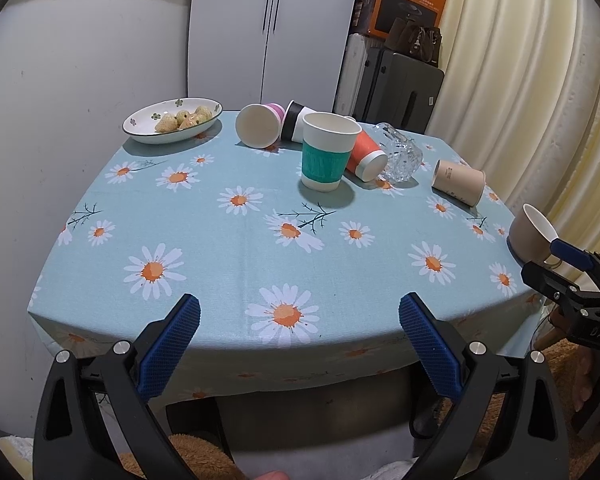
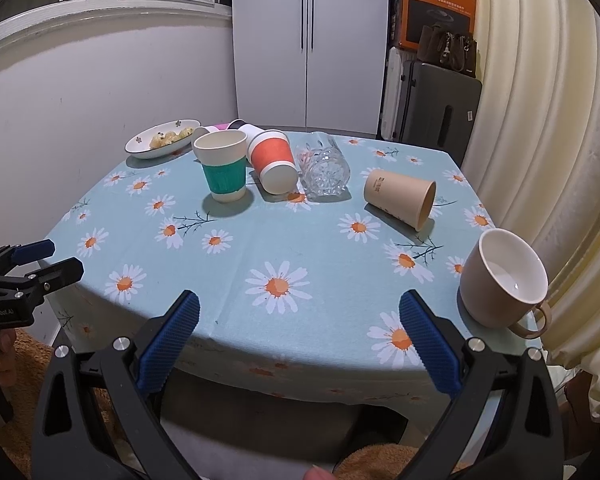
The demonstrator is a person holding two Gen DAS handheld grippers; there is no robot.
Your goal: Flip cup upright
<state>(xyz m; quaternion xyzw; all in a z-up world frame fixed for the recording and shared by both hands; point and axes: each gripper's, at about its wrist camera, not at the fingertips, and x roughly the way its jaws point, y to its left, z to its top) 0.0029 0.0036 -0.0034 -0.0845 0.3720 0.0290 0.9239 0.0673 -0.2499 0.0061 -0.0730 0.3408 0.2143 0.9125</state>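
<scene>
Left gripper: jaws spread wide, nothing between the blue pads, held over the near table edge. Right gripper: likewise wide open and empty, also at the near edge, left of the mug.

Table covered by a light-blue daisy tablecloth. Teal-banded paper cup stands upright, mouth up, near table centre. Lying on their sides: orange paper cup just behind and right of the teal one, base toward the cameras; clear cut-glass tumbler beside the orange cup; beige paper cup well right of the tumbler, mouth pointing right; pink-banded paper cup and black-banded paper cup at the far side, touching each other.

Beige ceramic mug sits upright at the near right corner, handle toward the right edge.

Oval floral dish with small pastries at far left.
</scene>
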